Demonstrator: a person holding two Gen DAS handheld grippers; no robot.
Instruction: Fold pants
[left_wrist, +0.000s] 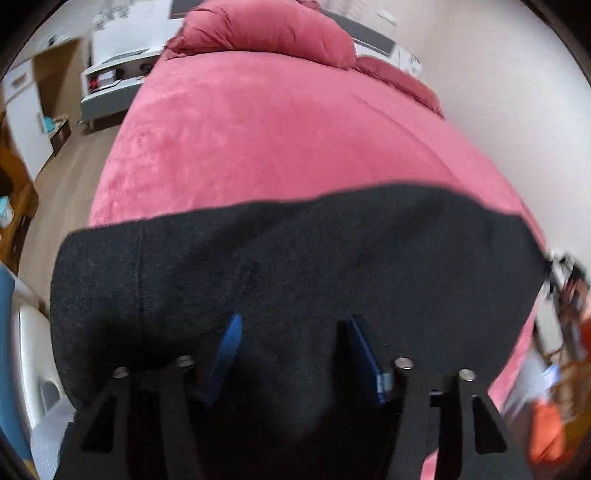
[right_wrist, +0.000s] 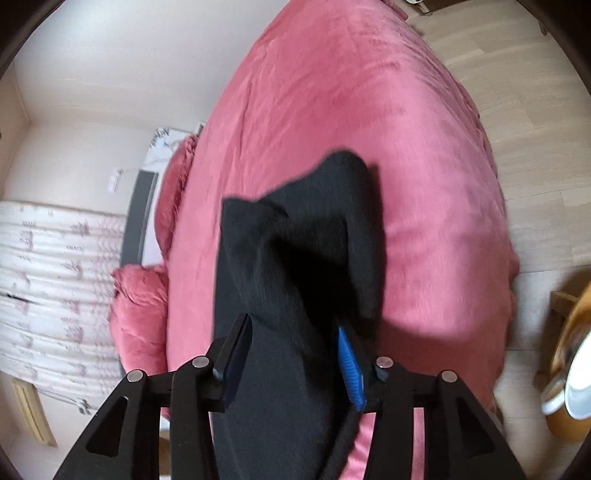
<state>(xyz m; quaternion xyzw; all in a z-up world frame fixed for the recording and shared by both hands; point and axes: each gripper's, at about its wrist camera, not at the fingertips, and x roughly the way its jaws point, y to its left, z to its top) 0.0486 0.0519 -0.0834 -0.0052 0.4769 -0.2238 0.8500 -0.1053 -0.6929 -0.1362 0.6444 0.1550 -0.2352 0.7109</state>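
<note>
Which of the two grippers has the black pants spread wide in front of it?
The left gripper: the pants span its view, while at the right gripper they hang bunched and narrow.

The pants (left_wrist: 295, 258) are black, of a soft, slightly fuzzy knit with a stitched seam near one edge. In the left wrist view they spread as a broad dark band across the near end of the pink bed (left_wrist: 277, 140). In the right wrist view a raised, bunched fold peaks above the bedcover.
</note>
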